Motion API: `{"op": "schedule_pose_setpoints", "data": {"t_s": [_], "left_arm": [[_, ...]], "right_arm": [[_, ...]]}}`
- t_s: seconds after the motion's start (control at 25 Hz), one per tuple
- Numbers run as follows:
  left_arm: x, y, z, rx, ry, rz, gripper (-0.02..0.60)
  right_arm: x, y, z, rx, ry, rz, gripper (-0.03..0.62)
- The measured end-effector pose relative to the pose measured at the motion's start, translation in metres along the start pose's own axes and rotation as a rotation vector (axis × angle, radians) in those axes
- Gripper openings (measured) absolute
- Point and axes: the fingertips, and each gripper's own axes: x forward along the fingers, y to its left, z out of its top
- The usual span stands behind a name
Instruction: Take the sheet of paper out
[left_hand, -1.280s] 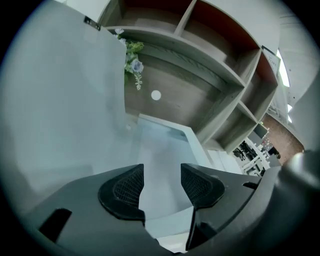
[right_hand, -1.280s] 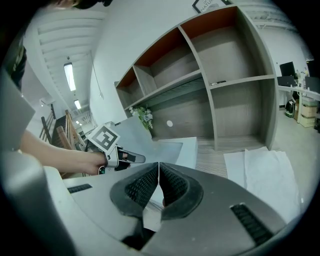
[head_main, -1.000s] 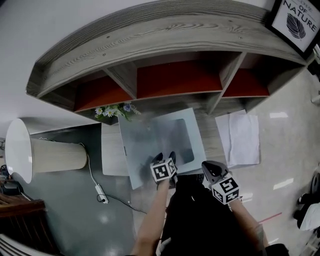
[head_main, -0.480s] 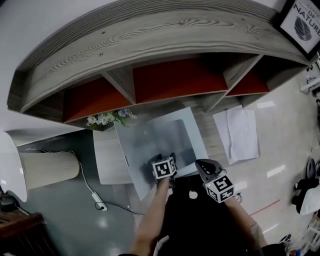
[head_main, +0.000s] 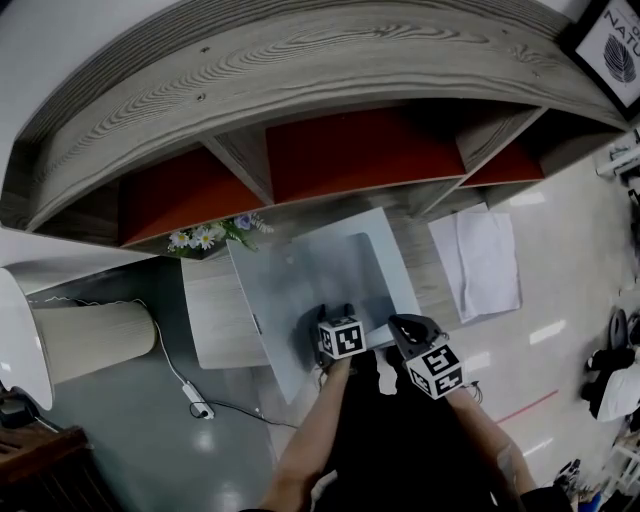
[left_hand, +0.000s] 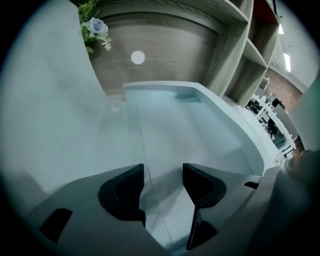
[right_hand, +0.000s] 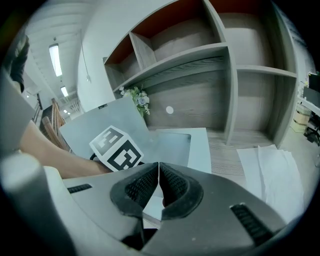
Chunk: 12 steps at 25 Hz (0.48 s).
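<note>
A: Grey wood-grain shelving (head_main: 300, 90) with red back panels rises behind the wooden counter (head_main: 428, 268). What's on it?

B: A pale blue-grey flat case (head_main: 345, 262) lies open, with its lid (head_main: 272, 300) tilted up on the left.

A: And the left tongs (left_hand: 162, 175)?

B: Wide apart, though they have just been closing a little, low over the case's tray. The edge of a thin pale sheet (left_hand: 148, 165) runs between them, and neither pad presses on it.

A: The right tongs (right_hand: 159, 172)?

B: Pressed together on nothing, at the case's near edge, just beside the left pair.

A: Any other paper?

B: White paper sheets (head_main: 480, 262) lie flat on the counter, right of the case.
</note>
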Motion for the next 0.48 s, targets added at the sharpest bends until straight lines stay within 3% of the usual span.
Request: {"op": "schedule_pose_setpoints", "data": {"t_s": [0.48], "left_arm": [[-0.004, 0.014, 0.002, -0.038, -0.013, 0.033, 0.144]], "right_arm": [[0.001, 0.005, -0.004, 0.008, 0.001, 0.010, 0.014]]}}
